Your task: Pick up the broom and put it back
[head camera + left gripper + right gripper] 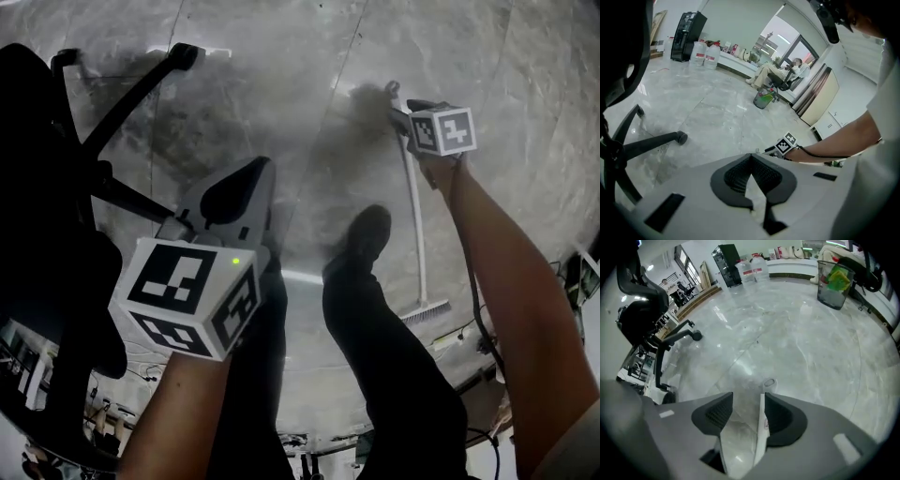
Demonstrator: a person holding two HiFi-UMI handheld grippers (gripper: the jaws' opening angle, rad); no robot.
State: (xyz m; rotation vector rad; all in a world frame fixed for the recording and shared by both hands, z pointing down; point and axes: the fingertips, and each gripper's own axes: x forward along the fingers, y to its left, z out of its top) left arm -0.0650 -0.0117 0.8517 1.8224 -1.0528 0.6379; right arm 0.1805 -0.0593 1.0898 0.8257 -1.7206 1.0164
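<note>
A white-handled broom (413,216) lies on the grey marble floor, its brush head (427,312) nearest me. My right gripper (405,111) is down at the far tip of the handle. In the right gripper view the handle (761,427) runs between the jaws of the right gripper (747,397), against the right pad, and its hang-hole end (769,383) pokes out beyond them. Those jaws stand open and do not clamp it. My left gripper (251,173) hangs above the floor to the left. The left gripper (750,158) is shut, pad tips touching, with nothing held.
A black office chair (131,94) with star base and casters (682,137) stands at the left. My own legs and a dark shoe (366,234) are beside the broom. A bin of green rubbish (833,284) and water jugs (705,54) stand farther off. A person (780,72) sits by the window.
</note>
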